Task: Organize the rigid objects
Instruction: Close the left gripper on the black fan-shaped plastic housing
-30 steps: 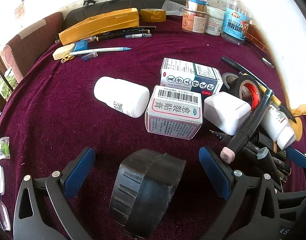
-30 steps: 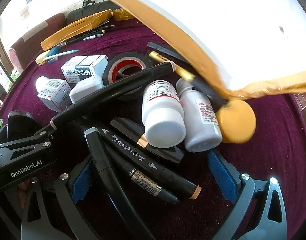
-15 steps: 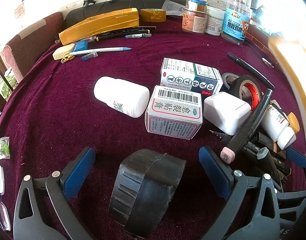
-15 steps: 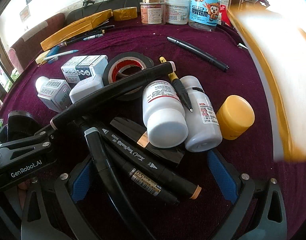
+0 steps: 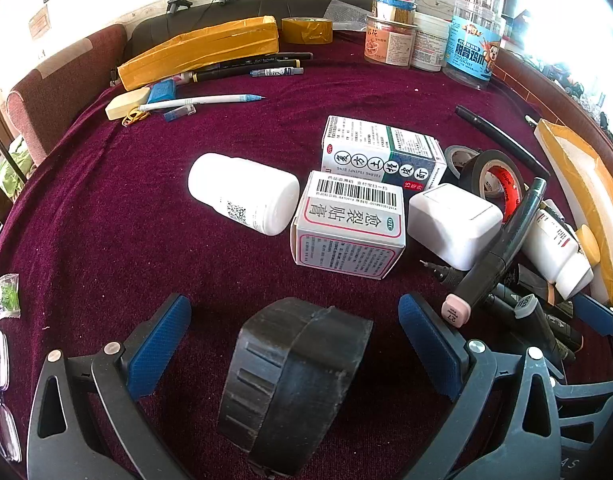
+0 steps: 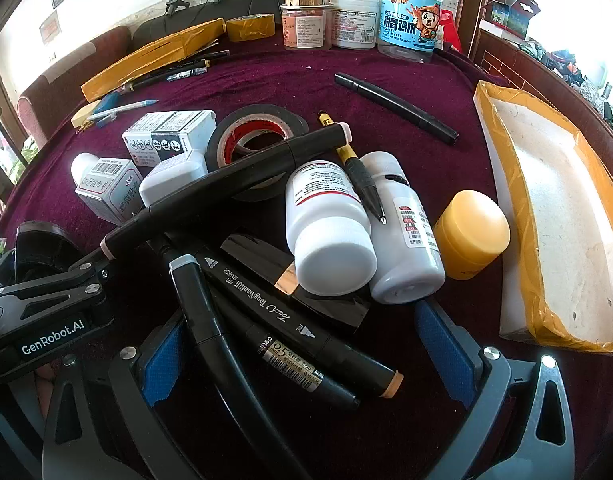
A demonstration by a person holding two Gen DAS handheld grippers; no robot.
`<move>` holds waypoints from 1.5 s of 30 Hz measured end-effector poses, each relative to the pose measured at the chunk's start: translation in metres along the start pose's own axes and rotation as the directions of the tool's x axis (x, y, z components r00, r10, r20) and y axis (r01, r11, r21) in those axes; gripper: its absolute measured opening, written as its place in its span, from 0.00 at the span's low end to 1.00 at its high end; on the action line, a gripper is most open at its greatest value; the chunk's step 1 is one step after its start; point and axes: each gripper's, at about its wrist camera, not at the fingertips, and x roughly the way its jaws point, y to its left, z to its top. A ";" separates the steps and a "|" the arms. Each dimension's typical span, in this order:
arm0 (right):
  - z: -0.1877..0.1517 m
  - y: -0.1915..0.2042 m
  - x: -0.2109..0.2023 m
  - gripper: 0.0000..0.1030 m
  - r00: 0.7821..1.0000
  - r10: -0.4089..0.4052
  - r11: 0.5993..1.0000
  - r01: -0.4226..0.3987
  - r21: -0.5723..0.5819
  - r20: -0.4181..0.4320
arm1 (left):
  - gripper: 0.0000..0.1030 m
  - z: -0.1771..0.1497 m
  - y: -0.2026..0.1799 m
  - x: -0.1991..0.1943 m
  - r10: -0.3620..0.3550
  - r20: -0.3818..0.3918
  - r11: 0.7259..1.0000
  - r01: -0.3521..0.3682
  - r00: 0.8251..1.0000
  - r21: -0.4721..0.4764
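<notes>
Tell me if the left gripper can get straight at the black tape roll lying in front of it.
Probably yes. The left gripper is open, and the black tape roll lies between its fingers on bare cloth. Nothing sits on it; the nearest box is farther ahead, apart from it.

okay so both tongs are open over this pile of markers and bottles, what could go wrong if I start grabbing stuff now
The long black marker lies across the tape roll and other pens, so pulling anything beneath may tip it off. The white bottle and its neighbour lie on their sides with a pen on top; a nudge could roll them. The right tongs straddle several markers, so closing may pinch more than one.
</notes>
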 end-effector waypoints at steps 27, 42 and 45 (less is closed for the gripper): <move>-0.021 -0.024 -0.026 0.99 0.983 0.182 0.980 -0.183 -0.077 -0.020 | 1.00 0.010 0.050 -0.020 -0.174 -0.024 0.980 0.171 0.984 -0.106; -0.049 -0.053 -0.078 0.99 0.924 0.312 0.950 -0.301 -0.082 0.219 | 0.97 -0.013 0.022 -0.054 -0.102 -0.034 0.992 0.104 0.994 0.077; -0.053 -0.055 -0.081 0.99 0.924 0.305 0.952 -0.292 -0.087 0.229 | 0.83 -0.020 0.006 -0.053 -0.093 -0.051 0.982 0.100 0.994 0.162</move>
